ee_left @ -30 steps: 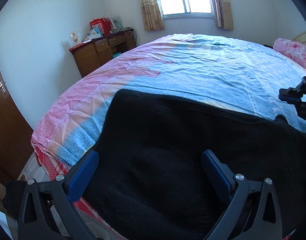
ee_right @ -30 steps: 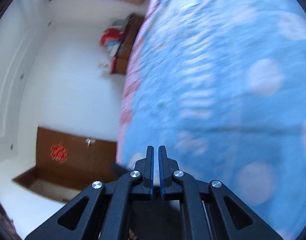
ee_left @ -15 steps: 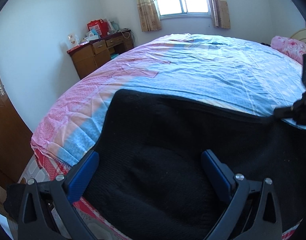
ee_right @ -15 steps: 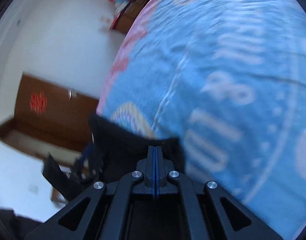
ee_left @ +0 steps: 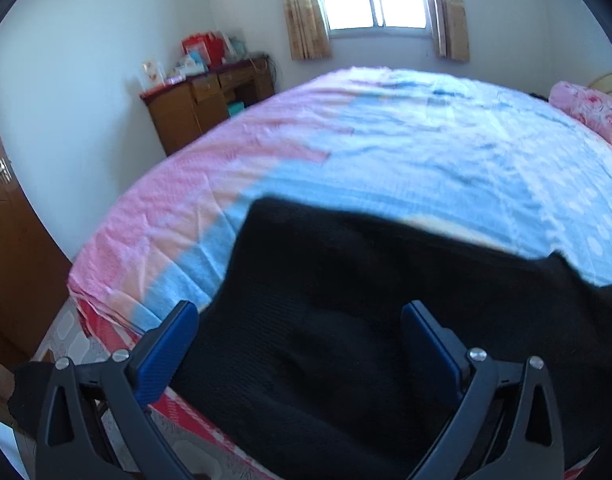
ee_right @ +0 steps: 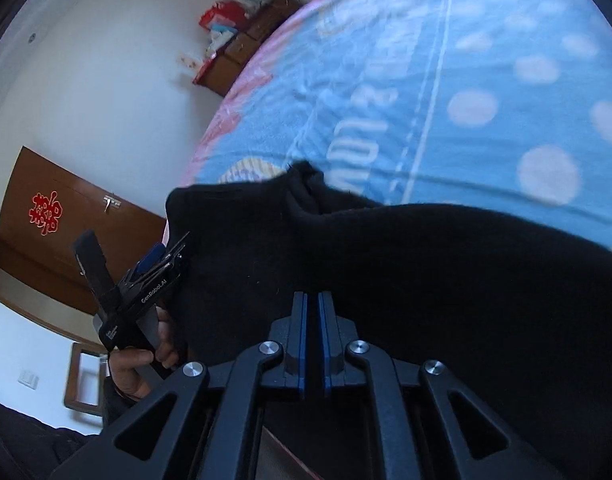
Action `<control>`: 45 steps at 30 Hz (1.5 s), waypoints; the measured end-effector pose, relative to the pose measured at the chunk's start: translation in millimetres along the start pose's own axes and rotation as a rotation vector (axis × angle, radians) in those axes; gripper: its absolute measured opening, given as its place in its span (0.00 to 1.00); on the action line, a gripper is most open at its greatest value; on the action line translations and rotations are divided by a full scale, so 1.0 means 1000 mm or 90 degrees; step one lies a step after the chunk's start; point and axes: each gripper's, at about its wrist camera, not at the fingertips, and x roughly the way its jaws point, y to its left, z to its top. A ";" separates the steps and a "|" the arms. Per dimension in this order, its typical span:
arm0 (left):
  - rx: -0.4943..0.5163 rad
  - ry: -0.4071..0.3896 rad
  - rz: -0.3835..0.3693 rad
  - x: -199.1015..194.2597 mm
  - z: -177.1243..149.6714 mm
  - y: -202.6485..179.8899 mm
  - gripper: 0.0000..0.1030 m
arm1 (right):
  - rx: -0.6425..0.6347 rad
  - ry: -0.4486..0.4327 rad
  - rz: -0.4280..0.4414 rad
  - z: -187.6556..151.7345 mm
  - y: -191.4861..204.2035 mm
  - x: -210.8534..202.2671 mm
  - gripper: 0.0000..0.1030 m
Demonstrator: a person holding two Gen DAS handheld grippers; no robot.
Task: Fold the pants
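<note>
**Pants spread across the near edge of the bed**

Left wrist view: the left hand-held gripper (ee_left: pixel 300 342) is held wide open, empty, directly over the black pants (ee_left: pixel 365 320), whose long axis runs rightward along the bed (ee_left: pixel 425 152).

Right wrist view: the right hand-held gripper (ee_right: pixel 313 300) is seen nearly closed; whether cloth is pinched cannot be told.

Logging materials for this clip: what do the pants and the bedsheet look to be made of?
Pants: black, matte, apparently a soft knit; a fine ribbed texture shows near the left gripper. Bedsheet: thin printed woven fabric, probably cotton, with creases and a matte surface.
</note>
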 end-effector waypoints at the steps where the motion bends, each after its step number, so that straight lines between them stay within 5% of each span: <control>1: 0.006 -0.008 -0.006 -0.004 0.001 -0.003 1.00 | -0.016 -0.028 0.003 0.001 0.002 -0.010 0.06; 3: 0.023 -0.017 -0.029 -0.012 0.006 -0.017 1.00 | -0.030 -0.062 -0.009 0.001 0.004 -0.023 0.06; 7: 0.034 -0.012 -0.099 -0.020 0.009 -0.046 1.00 | -0.004 -0.047 -0.130 -0.002 -0.026 -0.023 0.06; 9: 0.055 -0.004 -0.088 -0.019 0.006 -0.060 1.00 | 0.037 -0.062 -0.084 -0.010 -0.044 -0.039 0.06; 11: 0.068 0.013 -0.077 -0.016 0.003 -0.068 1.00 | 0.074 -0.088 -0.109 -0.023 -0.053 -0.071 0.06; 14: 0.049 0.010 -0.077 -0.023 0.002 -0.071 1.00 | 0.075 -0.213 -0.128 -0.054 -0.060 -0.154 0.06; 19: 0.050 0.013 -0.115 -0.042 0.007 -0.090 1.00 | 0.155 -0.447 -0.262 -0.125 -0.091 -0.301 0.08; 22: 0.068 0.005 -0.139 -0.060 0.009 -0.107 1.00 | 0.226 -0.550 -0.318 -0.172 -0.121 -0.378 0.32; 24: 0.078 0.003 -0.151 -0.070 0.010 -0.115 1.00 | 0.250 -0.625 -0.352 -0.202 -0.133 -0.415 0.79; 25: 0.081 0.003 -0.155 -0.074 0.011 -0.118 1.00 | 0.263 -0.666 -0.357 -0.219 -0.138 -0.431 0.82; 27: 0.083 0.005 -0.164 -0.081 0.014 -0.124 1.00 | 0.278 -0.720 -0.347 -0.247 -0.153 -0.456 0.82; 32: 0.090 0.007 -0.175 -0.094 0.022 -0.132 1.00 | 0.265 -0.685 -0.366 -0.245 -0.173 -0.451 0.81; 35: 0.080 0.006 -0.171 -0.095 0.024 -0.131 1.00 | 0.268 -0.622 -0.389 -0.226 -0.175 -0.419 0.57; 37: 0.074 0.022 -0.178 -0.091 0.023 -0.130 1.00 | 0.262 -0.590 -0.425 -0.225 -0.174 -0.408 0.55; 40: 0.068 0.041 -0.187 -0.086 0.021 -0.128 1.00 | 0.244 -0.555 -0.508 -0.219 -0.168 -0.402 0.27; 43: 0.066 0.041 -0.182 -0.085 0.021 -0.127 1.00 | 0.200 -0.536 -0.555 -0.212 -0.158 -0.396 0.20; 45: 0.062 0.037 -0.184 -0.087 0.022 -0.126 1.00 | 0.174 -0.551 -0.518 -0.211 -0.149 -0.399 0.16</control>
